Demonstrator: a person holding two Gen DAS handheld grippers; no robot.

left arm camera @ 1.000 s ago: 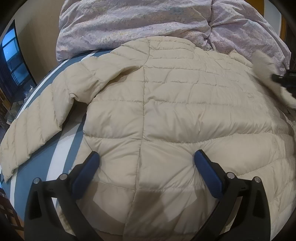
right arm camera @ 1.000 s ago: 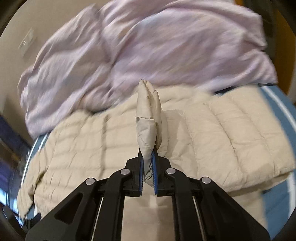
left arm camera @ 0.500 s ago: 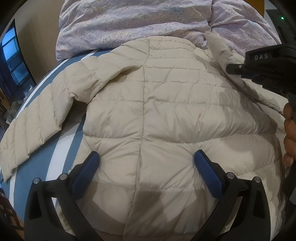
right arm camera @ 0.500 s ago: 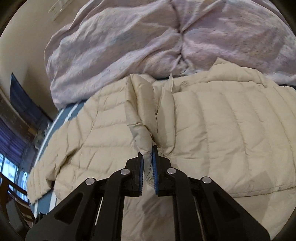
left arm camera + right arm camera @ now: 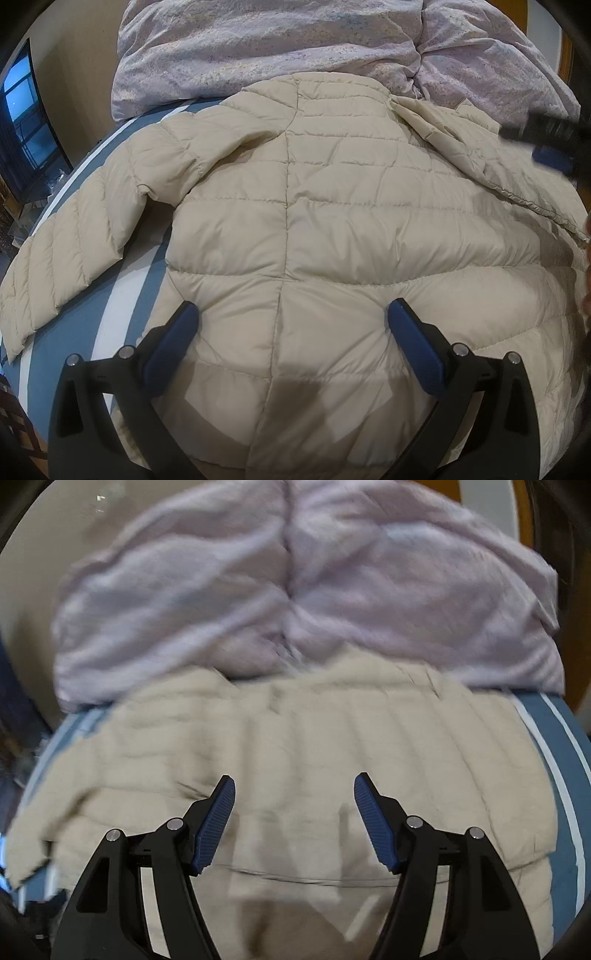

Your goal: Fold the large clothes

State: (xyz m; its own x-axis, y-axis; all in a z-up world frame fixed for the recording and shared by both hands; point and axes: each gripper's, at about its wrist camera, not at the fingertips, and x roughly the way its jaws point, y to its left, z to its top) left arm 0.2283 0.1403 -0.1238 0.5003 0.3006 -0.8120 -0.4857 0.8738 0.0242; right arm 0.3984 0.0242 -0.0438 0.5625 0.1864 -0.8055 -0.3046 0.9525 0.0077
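Note:
A cream quilted puffer jacket lies back-up on a blue bed sheet with white stripes. Its left sleeve stretches out to the left. Its right sleeve is folded in across the right side of the back. My left gripper is open, hovering over the jacket's lower back. My right gripper is open and empty above the jacket; that view is blurred. The right gripper also shows in the left wrist view at the right edge.
A crumpled lilac duvet is piled at the head of the bed, touching the jacket's collar; it also shows in the right wrist view. A dark window is at far left. The bed's right edge shows blue sheet.
The right gripper carried the right sleeve in over the jacket, then opened and let it go. The sleeve now lies folded on the back. The left gripper has not moved.

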